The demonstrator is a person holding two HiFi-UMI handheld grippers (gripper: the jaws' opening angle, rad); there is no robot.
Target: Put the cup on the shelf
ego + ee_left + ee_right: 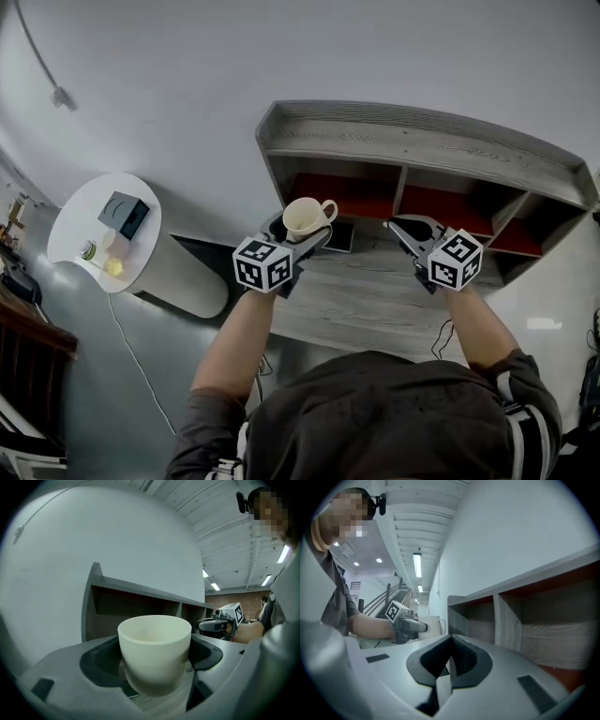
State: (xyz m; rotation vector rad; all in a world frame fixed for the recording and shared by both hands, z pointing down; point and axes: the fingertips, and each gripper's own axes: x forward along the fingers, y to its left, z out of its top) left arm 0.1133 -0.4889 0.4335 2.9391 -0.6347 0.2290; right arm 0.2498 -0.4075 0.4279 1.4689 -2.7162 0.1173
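Observation:
A cream cup [306,217] with a handle on its right is upright between the jaws of my left gripper [298,229], which is shut on it, in front of the shelf's left compartment. In the left gripper view the cup [154,651] fills the middle, clamped by the dark pads [205,653]. The grey wooden shelf [427,127] has red-backed compartments. My right gripper [409,228] is shut and empty, over the desk in front of the middle compartment. From the right gripper view the cup [432,626] shows at the left, and the right gripper [449,659] has its jaws together.
A dark flat phone-like object [337,236] lies on the grey desk [366,300] under the shelf. A round white side table [86,253] at the left carries a black box [123,215] and small items. A cable [141,367] runs down the floor.

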